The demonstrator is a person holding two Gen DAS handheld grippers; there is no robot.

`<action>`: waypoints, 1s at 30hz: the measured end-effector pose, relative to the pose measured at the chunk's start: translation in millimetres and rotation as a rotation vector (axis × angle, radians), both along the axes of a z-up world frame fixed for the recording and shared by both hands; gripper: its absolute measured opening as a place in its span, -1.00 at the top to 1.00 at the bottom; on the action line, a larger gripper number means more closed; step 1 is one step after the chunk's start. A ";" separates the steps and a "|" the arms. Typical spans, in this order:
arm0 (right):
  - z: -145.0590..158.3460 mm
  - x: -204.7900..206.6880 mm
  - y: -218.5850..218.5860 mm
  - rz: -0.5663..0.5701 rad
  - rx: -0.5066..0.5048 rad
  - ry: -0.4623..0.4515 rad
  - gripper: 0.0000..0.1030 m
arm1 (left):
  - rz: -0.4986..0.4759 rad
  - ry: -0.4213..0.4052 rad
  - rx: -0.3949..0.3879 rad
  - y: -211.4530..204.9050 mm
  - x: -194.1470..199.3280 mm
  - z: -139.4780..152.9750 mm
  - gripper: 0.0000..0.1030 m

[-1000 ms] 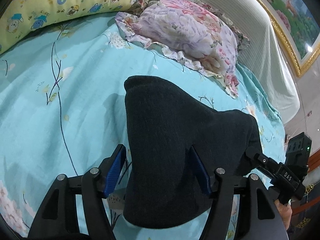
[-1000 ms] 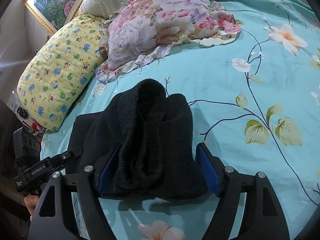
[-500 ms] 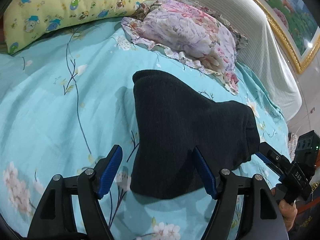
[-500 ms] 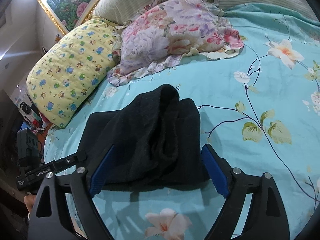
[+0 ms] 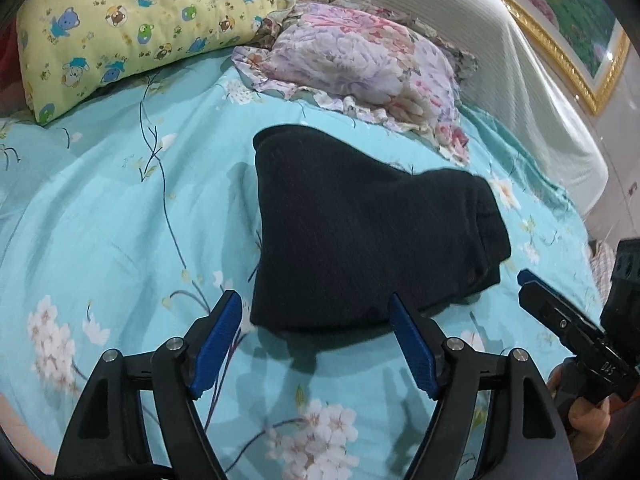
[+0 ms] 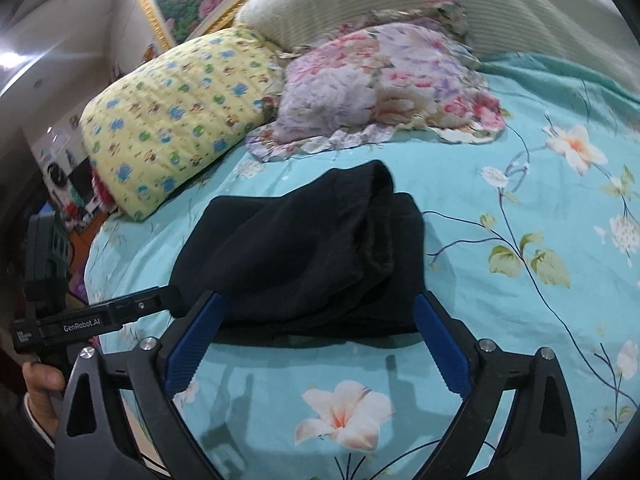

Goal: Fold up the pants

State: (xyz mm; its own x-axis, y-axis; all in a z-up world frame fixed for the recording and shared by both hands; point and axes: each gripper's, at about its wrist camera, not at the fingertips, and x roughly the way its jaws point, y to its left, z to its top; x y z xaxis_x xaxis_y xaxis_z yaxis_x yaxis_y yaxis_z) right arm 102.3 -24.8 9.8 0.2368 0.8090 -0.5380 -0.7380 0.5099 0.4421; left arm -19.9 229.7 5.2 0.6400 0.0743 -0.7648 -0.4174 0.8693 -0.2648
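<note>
The black pants (image 5: 368, 236) lie folded in a thick, lumpy bundle on the turquoise floral bedsheet (image 5: 100, 208), well short of the flowered ruffled pillow (image 5: 360, 60) and the yellow cartoon-print pillow (image 5: 132, 12) at the headboard. The left gripper (image 5: 316, 340) hangs just off the bundle's near edge, its blue-padded jaws opening, with only that edge showing between the tips and neither pad pressing the cloth. The right gripper (image 6: 316, 336) sits at the bundle's layered end, jaws likewise spreading, the pants' near edge between its pads but untouched by them.
</note>
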 end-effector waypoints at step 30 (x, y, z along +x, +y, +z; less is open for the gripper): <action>-19.2 -26.9 22.0 0.161 -0.140 -0.120 -0.89 | 0.030 0.077 0.312 -47.6 -13.1 -13.9 -0.63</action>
State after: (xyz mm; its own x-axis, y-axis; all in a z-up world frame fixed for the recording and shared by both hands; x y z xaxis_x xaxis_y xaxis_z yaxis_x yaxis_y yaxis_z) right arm 75.4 -2.8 -9.4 0.1798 0.7613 -0.6230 -0.8575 0.4316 0.2799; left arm -33.0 182.2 -8.7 0.5752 0.3306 -0.7482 -0.4525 0.8906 0.0457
